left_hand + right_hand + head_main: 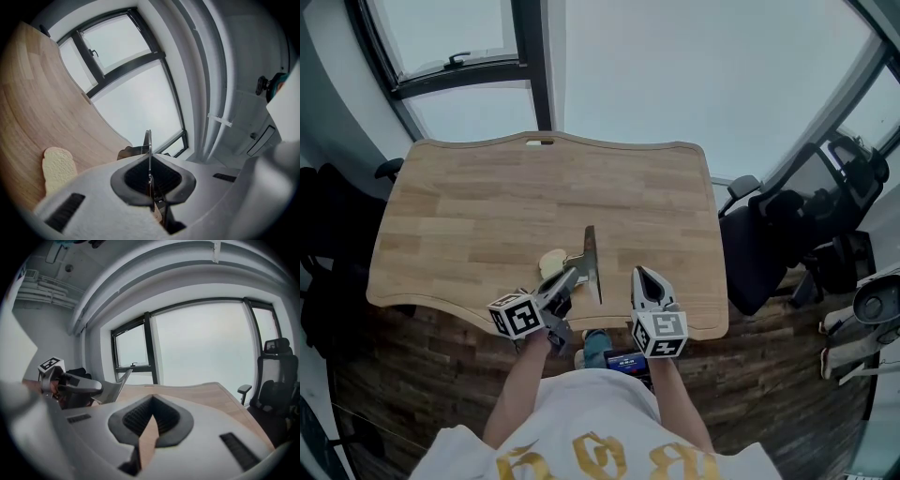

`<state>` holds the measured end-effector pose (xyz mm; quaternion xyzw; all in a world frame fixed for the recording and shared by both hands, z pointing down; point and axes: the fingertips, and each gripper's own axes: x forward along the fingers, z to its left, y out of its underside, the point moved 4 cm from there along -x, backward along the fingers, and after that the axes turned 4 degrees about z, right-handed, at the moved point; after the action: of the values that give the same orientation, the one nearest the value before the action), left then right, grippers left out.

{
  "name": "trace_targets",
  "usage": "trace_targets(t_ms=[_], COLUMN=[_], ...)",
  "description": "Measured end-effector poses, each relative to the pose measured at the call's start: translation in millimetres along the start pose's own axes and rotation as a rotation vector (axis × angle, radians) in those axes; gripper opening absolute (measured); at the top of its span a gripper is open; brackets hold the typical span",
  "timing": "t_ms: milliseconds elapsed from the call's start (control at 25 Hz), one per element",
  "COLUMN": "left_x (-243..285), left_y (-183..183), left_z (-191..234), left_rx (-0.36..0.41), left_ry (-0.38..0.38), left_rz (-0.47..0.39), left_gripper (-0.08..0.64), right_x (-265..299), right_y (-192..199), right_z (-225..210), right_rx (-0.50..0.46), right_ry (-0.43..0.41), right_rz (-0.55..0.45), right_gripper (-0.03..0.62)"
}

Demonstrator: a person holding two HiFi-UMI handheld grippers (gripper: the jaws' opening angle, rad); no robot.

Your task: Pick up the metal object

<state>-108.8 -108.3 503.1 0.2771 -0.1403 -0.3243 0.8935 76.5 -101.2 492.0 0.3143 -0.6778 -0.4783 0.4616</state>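
white shirt with gold print (581,417) sits right under the head camera, and just past it are both tools over the near edge of the wooden table (469,206). the left gripper (572,276) is clenched on the metal object, a thin flat blade (592,255) that looks like a scraper. in the left gripper view you only see it edge-on, pinched between the pads. it looks to be up off the tabletop, so i'd call the pick basically done.

the right gripper (641,275) has its jaws together with nothing in them. it hangs just beside the blade.

stuff i'd worry about:
- it's a skinny pinch on smooth metal, and a lot of the blade sticks out past the jaws. a quick wrist tilt could make it swivel in the pads or slide out.
- if it drops, it lands on the wood, or on the beige bread-looking slice (550,263) that lies on the table just left of it.
- the empty right tool is close enough that a careless swing could knock the blade sideways.
- can't tell how deep it sits in the pads, so a grip only on the edge is possible.
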Motion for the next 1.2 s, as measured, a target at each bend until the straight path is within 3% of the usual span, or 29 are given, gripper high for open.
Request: trace_targets(t_ms=[1200], left_x=[-13.5], left_y=[0.1], left_z=[-7.7], left_rx=[0.006], left_ry=[0.012], left_rz=[-0.015], left_gripper=[0.02], right_x=[-7.9], right_y=[0.6], right_z=[11.2], right_rx=[-0.03], right_ry=[0.002], right_rz=[0.005], right_gripper=[0.011])
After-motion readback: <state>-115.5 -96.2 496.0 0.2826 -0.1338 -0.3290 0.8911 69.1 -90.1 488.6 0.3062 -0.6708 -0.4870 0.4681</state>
